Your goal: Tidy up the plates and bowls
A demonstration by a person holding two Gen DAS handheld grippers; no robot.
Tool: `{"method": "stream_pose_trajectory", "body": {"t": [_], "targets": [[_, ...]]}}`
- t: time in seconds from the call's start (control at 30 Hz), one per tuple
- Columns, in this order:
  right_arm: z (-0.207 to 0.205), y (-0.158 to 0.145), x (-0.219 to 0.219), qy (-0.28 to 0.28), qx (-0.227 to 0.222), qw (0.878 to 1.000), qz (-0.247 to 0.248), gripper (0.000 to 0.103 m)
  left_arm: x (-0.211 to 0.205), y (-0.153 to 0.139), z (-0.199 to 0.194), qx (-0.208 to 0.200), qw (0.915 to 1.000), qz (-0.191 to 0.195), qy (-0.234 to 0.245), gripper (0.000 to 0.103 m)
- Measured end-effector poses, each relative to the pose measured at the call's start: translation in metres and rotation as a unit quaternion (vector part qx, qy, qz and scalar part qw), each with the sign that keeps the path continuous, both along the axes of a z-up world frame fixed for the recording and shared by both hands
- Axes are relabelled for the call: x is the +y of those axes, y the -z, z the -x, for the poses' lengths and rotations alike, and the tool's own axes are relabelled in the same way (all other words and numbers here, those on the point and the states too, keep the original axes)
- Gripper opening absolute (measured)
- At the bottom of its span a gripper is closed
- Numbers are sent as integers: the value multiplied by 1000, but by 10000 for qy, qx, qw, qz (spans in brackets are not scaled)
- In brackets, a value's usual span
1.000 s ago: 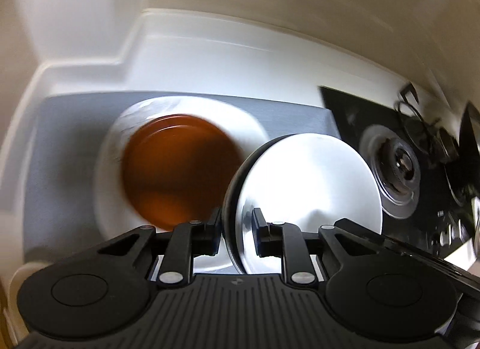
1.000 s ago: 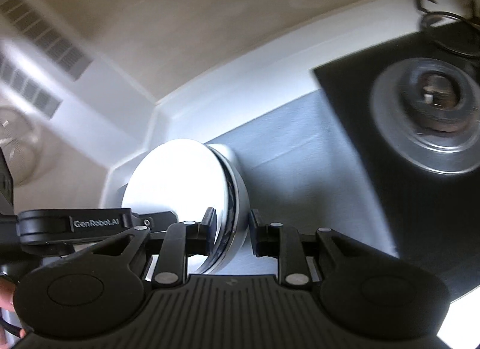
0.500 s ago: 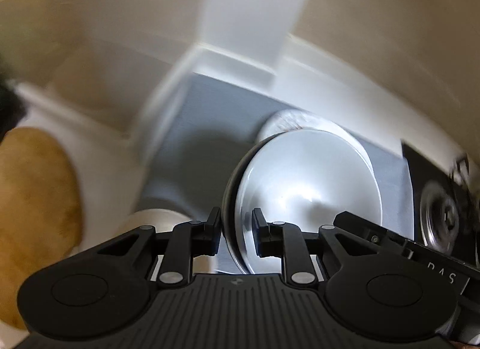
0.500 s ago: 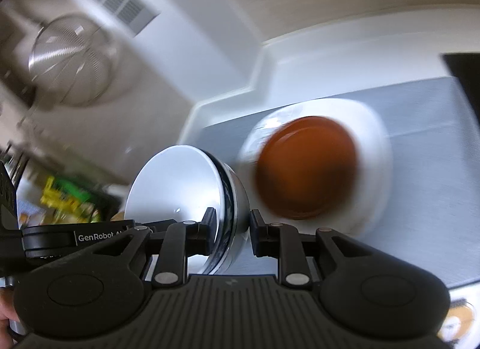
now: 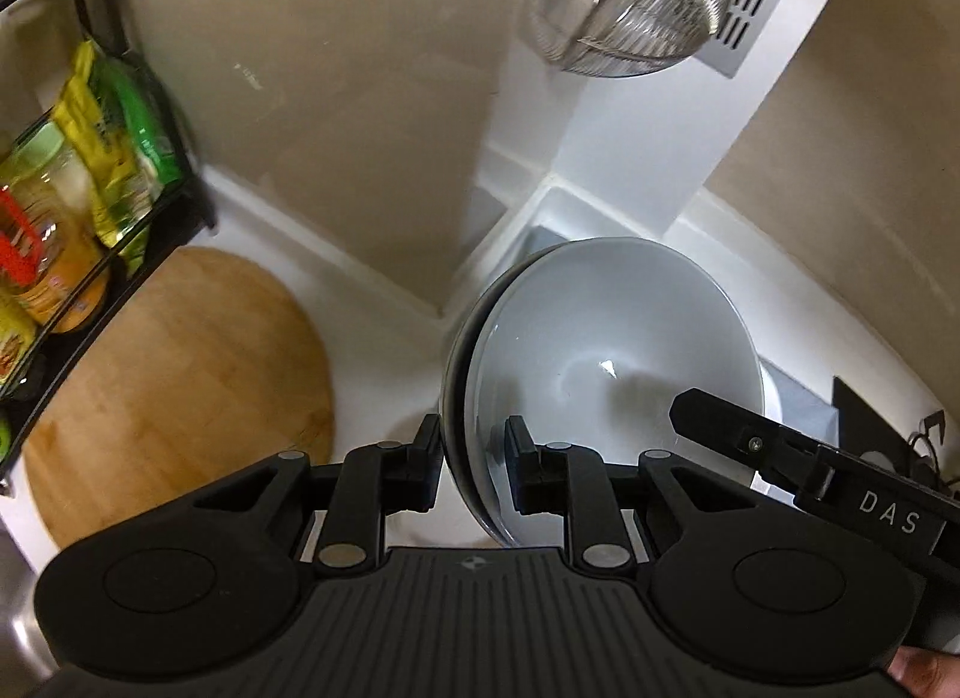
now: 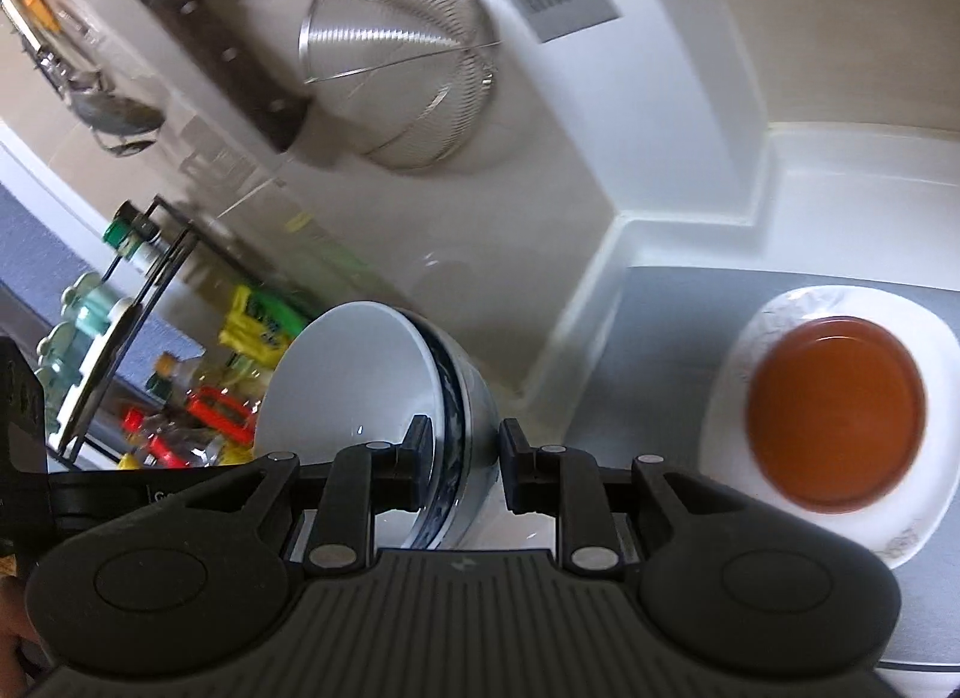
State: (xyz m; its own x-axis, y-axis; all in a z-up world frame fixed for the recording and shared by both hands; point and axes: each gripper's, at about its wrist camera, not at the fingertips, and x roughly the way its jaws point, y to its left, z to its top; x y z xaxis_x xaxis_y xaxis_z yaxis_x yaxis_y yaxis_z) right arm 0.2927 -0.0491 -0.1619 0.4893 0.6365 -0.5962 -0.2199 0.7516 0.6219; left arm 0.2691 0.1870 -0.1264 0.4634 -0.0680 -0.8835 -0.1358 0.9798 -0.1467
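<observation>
A white bowl with a dark blue outside [image 5: 606, 350] is held up in the air on its side by both grippers. My left gripper [image 5: 471, 467] is shut on its rim. My right gripper [image 6: 459, 464] is shut on the opposite rim of the same bowl [image 6: 360, 374]. In the right wrist view a brown bowl [image 6: 834, 416] sits inside a white plate [image 6: 924, 524] on a grey mat [image 6: 654, 350] at the right.
A round wooden board [image 5: 174, 380] lies on the white counter at the left. A black wire rack with jars and packets [image 5: 66, 212] stands beside it. A metal strainer [image 6: 402, 86] hangs on the wall. A black hob corner [image 5: 870, 404] is at the right.
Both grippers have swung left with the bowl, away from the hob toward the rack and wooden board. The brown bowl and plate have dropped out of the left wrist view.
</observation>
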Motion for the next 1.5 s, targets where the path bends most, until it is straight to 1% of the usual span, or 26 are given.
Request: {"method": "stream_pose_trajectory", "body": {"t": [0.07, 0.13, 0.33, 0.47, 0.53, 0.6, 0.77, 0.87, 0.93, 1.03, 1.07, 1.1, 1.23, 1.33, 1.37, 1.4, 1.43, 1.47, 1.5], "targets": [[1, 3, 7, -13, 130, 9999, -37, 26, 5, 5, -2, 88, 10000, -42, -4, 23], [3, 12, 12, -34, 259, 9997, 9, 26, 7, 16, -4, 208, 9998, -63, 21, 23], [14, 57, 14, 54, 850, 9962, 190, 26, 11, 66, -10, 784, 9968, 5, 130, 23], [20, 81, 16, 137, 1063, 9933, 432, 26, 15, 102, -14, 1119, 9934, 189, 191, 24], [20, 92, 18, 131, 1164, 9914, 586, 26, 16, 117, -17, 1245, 9916, 216, 266, 24], [19, 102, 20, 150, 1261, 9895, 692, 26, 17, 126, -19, 1336, 9902, 254, 313, 24], [18, 110, 32, 68, 1208, 9872, 1040, 26, 21, 139, -25, 1411, 9884, 317, 460, 23], [20, 110, 44, -153, 943, 9845, 1469, 26, 24, 147, -28, 1512, 9863, 432, 506, 23], [20, 111, 49, -248, 898, 9824, 1620, 26, 25, 151, -29, 1515, 9860, 443, 543, 23], [21, 116, 53, -355, 928, 9800, 1727, 26, 25, 151, -29, 1385, 9876, 385, 628, 23], [21, 118, 53, -362, 935, 9796, 1742, 28, 25, 151, -29, 1339, 9881, 372, 654, 23], [21, 118, 50, -363, 930, 9799, 1727, 32, 26, 152, -30, 1330, 9879, 408, 685, 23], [22, 117, 46, -398, 874, 9824, 1601, 34, 32, 155, -31, 1287, 9871, 493, 817, 22], [20, 114, 37, -302, 851, 9862, 1387, 36, 35, 150, -29, 1138, 9880, 503, 910, 22], [19, 113, 34, -241, 834, 9871, 1344, 43, 37, 148, -28, 1064, 9887, 473, 946, 22], [19, 111, 30, -171, 799, 9878, 1325, 46, 37, 146, -28, 983, 9892, 433, 997, 22], [17, 109, 26, -118, 764, 9886, 1295, 46, 38, 146, -28, 923, 9898, 376, 1019, 22], [16, 108, 23, -100, 745, 9894, 1242, 44, 40, 146, -28, 898, 9903, 355, 1001, 25], [14, 108, 21, -144, 733, 9898, 1214, 29, 42, 148, -28, 894, 9901, 417, 995, 25]]}}
